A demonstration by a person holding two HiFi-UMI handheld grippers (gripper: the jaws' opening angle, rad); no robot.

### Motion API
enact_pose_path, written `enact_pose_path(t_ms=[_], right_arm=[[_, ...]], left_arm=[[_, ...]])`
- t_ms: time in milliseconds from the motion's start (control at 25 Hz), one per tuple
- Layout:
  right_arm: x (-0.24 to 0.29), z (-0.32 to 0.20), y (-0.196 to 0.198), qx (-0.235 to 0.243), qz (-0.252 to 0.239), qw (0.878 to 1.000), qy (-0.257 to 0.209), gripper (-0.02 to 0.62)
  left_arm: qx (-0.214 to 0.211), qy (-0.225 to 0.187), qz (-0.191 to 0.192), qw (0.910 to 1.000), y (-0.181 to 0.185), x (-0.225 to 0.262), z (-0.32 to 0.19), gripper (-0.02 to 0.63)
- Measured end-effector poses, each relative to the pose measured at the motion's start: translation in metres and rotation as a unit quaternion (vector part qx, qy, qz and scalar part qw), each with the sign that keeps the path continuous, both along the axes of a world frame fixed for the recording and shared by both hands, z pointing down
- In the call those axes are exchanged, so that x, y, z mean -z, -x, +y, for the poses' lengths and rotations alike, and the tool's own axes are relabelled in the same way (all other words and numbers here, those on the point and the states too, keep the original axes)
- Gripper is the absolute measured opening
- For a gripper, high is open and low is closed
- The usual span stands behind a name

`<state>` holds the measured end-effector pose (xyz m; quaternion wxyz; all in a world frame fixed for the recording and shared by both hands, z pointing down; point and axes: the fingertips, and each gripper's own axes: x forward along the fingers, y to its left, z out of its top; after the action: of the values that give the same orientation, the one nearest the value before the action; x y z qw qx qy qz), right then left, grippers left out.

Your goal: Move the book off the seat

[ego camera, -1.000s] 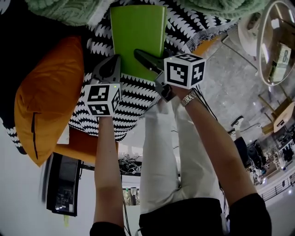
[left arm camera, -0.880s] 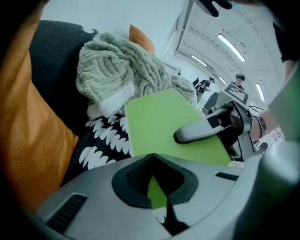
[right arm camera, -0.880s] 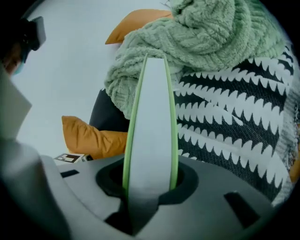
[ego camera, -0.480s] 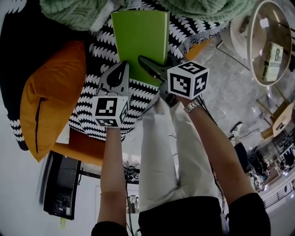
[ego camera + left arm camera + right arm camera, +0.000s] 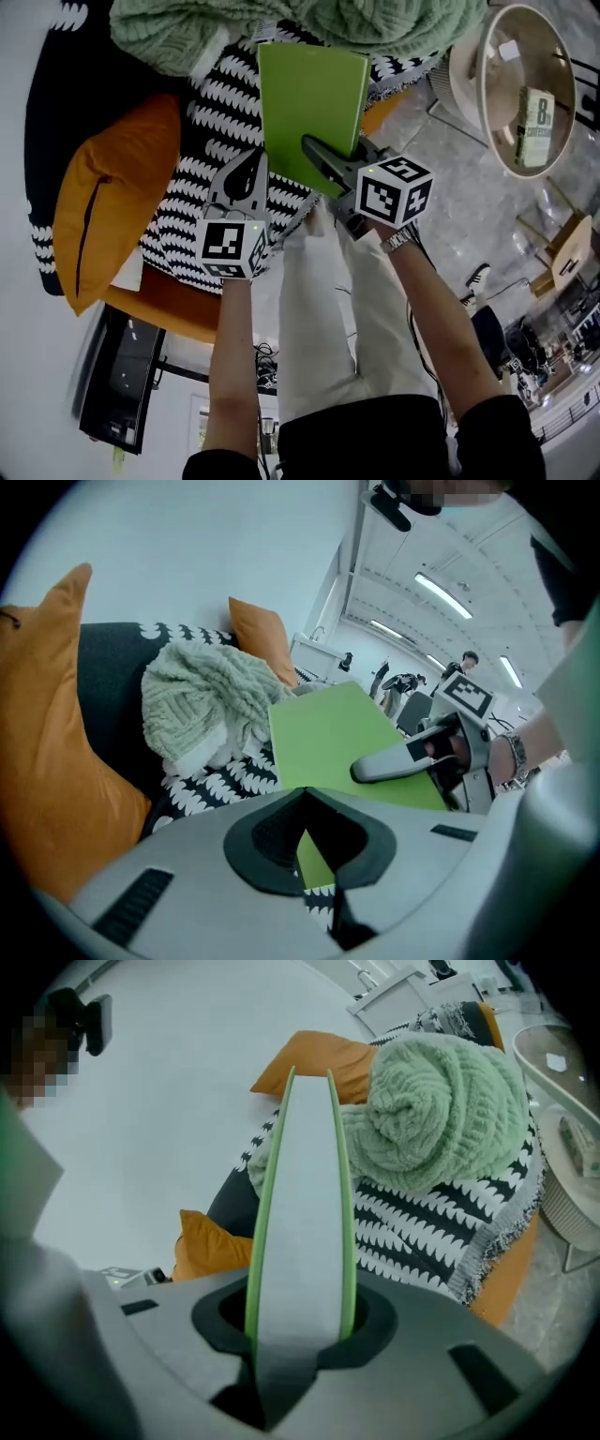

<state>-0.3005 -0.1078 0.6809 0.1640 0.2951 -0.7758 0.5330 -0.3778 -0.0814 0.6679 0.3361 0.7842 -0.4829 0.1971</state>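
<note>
Book: green book [image 5: 314, 103], held in the air above the front of the seat. It is tilted, with its spine end towards the person and its far end near the green knit blanket [image 5: 309, 23].
Right gripper [image 5: 314, 148]: clamped across the book's near edge. The white page block and both green covers stand edge-on between its jaws. The grip matches the one 1 second ago.
Left gripper [image 5: 251, 161]: jaw tips are drawn together at the book's left edge, and a sliver of green shows in the gap behind them.
Change over 1 second: both grippers have risen with the book. It now hangs clear of the black-and-white throw [image 5: 220, 112], and its far edge has swung to the right in the head view.
Seat: the throw is still spread over it, with an orange cushion [image 5: 108, 197] at the left and the blanket heaped at the back. None of these has moved.
Surroundings: the round side table [image 5: 485, 112] shows more fully at the upper right than before.
</note>
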Motion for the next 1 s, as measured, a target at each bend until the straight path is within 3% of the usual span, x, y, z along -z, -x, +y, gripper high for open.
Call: enact_pose_path(t_ms=[480,1000], right_arm=[[0.086,0.037,-0.052,0.01,-0.01,0.999,-0.052,0.127],[0.197,0.094,-0.105,0.014,-0.037,0.995,-0.095,0.128]], left_arm=[[0.028,-0.059,-0.005,0.9978,-0.038,0.092,0.025,0.008],[0.066,-0.117,-0.004,0.991,-0.079,0.209,0.085,0.008]])
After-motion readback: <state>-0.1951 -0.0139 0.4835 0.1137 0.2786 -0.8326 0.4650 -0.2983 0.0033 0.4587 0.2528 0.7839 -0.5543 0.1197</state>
